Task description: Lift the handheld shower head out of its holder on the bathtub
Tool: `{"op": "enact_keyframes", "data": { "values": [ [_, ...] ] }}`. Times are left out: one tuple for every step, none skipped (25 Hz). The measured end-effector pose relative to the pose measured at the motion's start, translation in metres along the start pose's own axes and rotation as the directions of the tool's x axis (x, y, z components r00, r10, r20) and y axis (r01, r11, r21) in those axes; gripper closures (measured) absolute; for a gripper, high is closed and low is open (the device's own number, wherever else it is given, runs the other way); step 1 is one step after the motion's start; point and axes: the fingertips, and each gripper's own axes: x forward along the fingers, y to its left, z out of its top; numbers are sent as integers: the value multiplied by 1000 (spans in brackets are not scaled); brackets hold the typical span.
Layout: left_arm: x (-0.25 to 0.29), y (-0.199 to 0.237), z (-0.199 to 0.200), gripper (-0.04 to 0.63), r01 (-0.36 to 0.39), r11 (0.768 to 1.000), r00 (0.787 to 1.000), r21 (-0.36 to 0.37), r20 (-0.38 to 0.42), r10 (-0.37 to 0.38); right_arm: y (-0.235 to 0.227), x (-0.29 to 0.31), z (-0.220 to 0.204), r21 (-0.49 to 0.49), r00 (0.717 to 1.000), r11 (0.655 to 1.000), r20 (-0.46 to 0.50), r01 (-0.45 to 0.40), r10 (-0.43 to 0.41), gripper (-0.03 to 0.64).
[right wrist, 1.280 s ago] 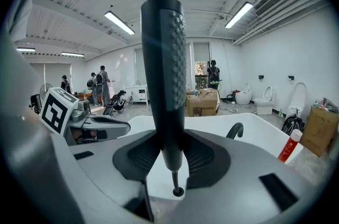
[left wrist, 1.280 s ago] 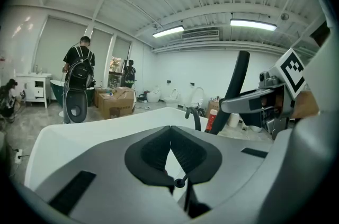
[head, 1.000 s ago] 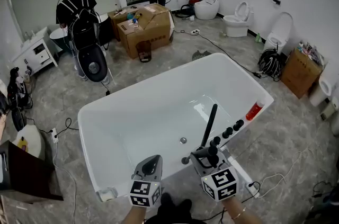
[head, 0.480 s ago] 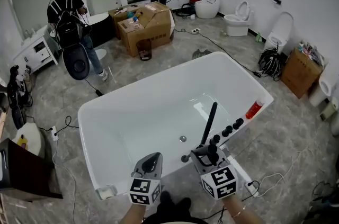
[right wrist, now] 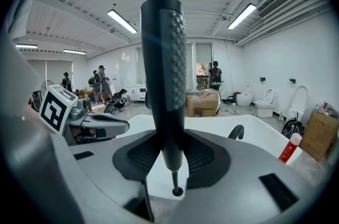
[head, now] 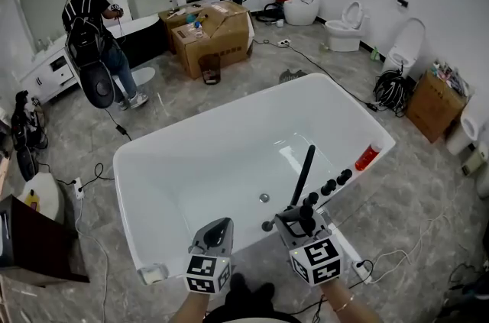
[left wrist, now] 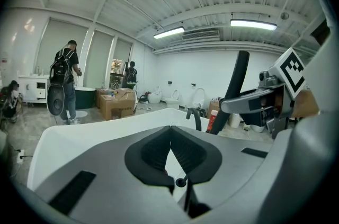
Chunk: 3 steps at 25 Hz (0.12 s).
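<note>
The shower head (head: 304,175), clamped in the right gripper (head: 295,217) at the bathtub (head: 229,112) rim, should be drawn straight upward, with the left gripper (head: 218,231), jaws together and empty, held clear.

left gripper (head: 221,226): grey shell, black ribbed pads (left wrist: 151,150) | right gripper (head: 300,213): same build | marker cube (head: 208,273) on each: white, black squares | right wrist: thin bracelet (head: 344,306)
</note>
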Motion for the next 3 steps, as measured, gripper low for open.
{"op": "enact_keyframes", "data": {
  "values": [
    [0,-1,0,575,-1,1000,1000,0,-1,1,0,-1,-1,0,1000,1000,0,0,0,480],
    [-1,-2,-1,575,-2,1000,1000,1,-2,2,-1,-2,-1,-1,1000,1000,0,0,0,480],
    [-1,-3,-1,575,-3,1000,1000,1,-2,3,-1,-3,-2,-1,1000,1000,-1,0,0,480]
  ]
}}
